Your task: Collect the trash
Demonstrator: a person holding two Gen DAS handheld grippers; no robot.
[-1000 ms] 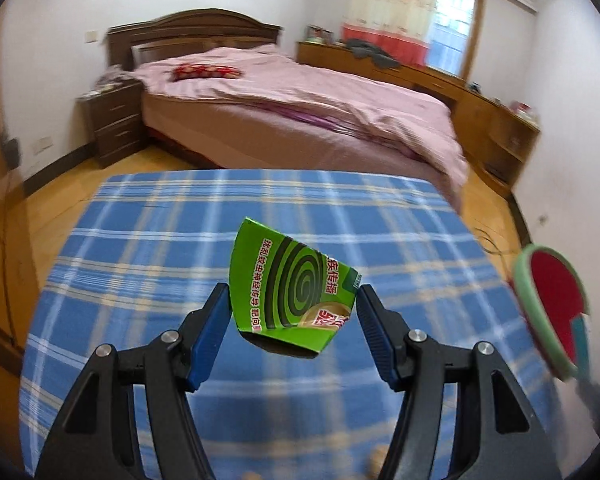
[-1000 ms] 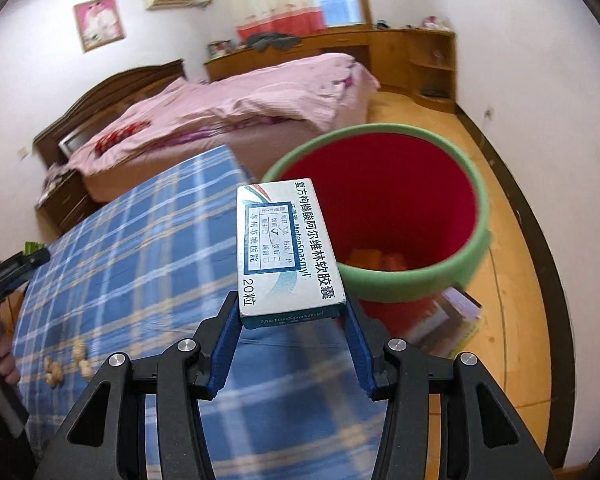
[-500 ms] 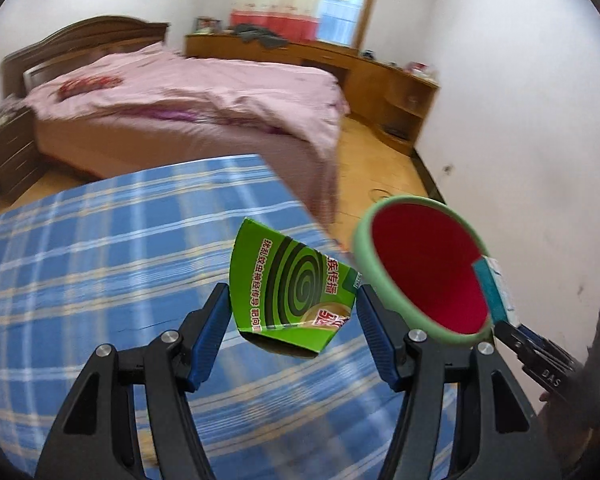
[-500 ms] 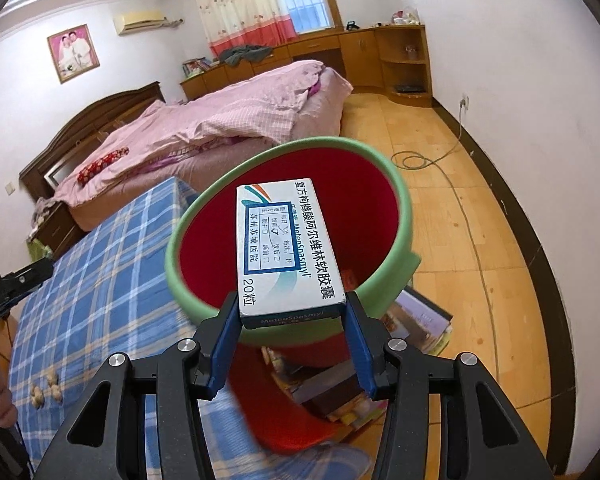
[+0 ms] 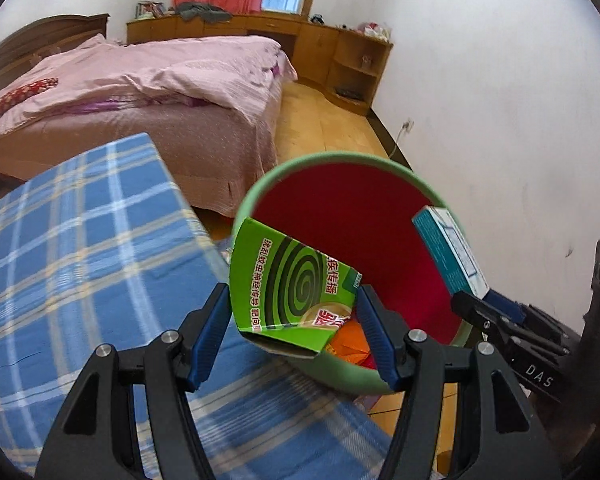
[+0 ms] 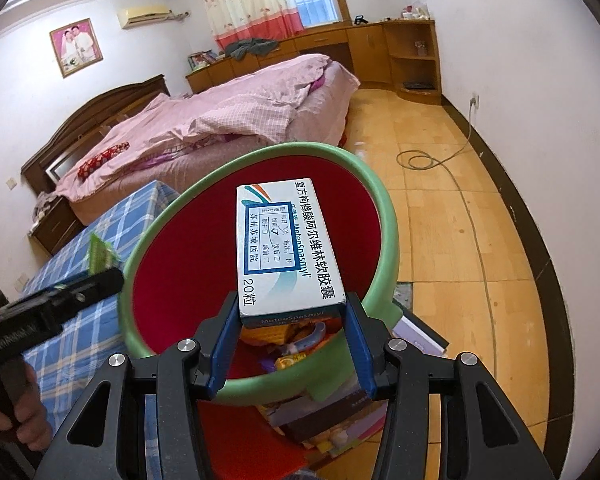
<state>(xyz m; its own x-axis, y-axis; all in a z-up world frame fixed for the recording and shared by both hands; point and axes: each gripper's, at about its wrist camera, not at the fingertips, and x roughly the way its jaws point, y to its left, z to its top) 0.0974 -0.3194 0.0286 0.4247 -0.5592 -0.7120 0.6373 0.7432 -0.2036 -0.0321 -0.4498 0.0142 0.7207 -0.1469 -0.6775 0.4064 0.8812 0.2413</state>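
Over red bin [image 5: 364, 216]: left hand-held gripper [image 5: 292, 320] pinching green carton [image 5: 288, 284]; right hand-held gripper [image 6: 286, 340] clamping medicine box [image 6: 286, 248].

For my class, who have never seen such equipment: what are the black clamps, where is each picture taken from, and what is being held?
No robot here: a person holds a two-finger clamp in each hand, each carrying a wide-angle camera that looks along its fingers. One picture is from the left clamp, the other from the right.

The left gripper pinches a torn green mosquito-coil box. The right gripper pinches a white medicine box. Both hang at the mouth of a red bin with a green rim, beside a table with a blue checked cloth. Some rubbish already lies in the bin.
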